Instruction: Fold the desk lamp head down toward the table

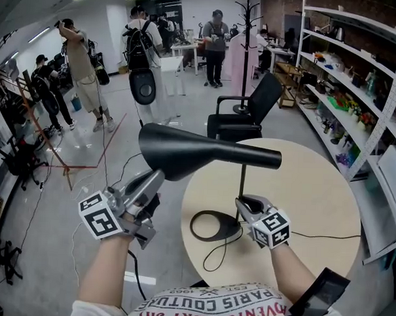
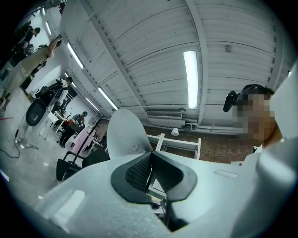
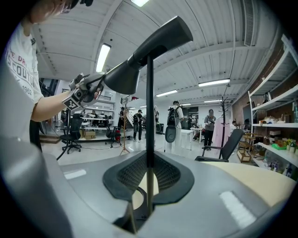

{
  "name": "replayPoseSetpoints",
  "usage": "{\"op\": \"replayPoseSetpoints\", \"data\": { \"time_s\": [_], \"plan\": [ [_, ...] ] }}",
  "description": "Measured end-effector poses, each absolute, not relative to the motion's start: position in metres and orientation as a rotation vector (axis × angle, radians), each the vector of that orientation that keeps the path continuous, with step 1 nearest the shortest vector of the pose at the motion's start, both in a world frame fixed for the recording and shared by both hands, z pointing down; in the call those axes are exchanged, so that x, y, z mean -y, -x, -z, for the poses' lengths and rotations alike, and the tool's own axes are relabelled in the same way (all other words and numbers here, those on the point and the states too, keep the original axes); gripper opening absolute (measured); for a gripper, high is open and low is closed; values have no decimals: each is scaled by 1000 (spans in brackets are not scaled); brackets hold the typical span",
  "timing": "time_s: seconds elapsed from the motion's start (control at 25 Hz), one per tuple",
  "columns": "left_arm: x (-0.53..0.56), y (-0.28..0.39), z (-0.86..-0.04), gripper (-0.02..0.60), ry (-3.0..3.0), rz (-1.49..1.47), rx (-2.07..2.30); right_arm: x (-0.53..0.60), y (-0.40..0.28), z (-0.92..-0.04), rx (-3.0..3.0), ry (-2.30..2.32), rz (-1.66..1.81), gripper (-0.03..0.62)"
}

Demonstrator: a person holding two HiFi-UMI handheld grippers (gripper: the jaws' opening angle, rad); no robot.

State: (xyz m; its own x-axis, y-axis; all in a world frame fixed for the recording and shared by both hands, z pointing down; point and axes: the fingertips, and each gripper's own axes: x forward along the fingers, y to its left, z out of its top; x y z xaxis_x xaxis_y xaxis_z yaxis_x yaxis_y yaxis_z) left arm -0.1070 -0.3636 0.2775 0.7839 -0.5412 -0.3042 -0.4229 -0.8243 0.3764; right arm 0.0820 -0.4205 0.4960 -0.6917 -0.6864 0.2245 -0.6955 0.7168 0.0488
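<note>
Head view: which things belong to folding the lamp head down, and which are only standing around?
Belong to the job: lamp head, held at its rim by the left gripper; lamp pole, clamped by the right gripper; lamp base; round table.

Only standing around: office chair; coat stand; shelving unit; people behind.

Your head view looks steeply down on the table (image 1: 327, 192). Your left gripper view tilts up at the ceiling (image 2: 153, 56), while your right gripper view, close against the lamp pole (image 3: 150, 116), shares the lamp head (image 3: 158, 42) with your head view.
</note>
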Motion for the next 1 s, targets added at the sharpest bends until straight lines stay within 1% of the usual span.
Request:
{"op": "replayPoseSetpoints", "data": {
  "time_s": [1.0],
  "plan": [
    [359, 93, -345, 14, -2496, 653, 665, 418, -90, -502, 2707, -1119, -70, 38]
  ]
}}
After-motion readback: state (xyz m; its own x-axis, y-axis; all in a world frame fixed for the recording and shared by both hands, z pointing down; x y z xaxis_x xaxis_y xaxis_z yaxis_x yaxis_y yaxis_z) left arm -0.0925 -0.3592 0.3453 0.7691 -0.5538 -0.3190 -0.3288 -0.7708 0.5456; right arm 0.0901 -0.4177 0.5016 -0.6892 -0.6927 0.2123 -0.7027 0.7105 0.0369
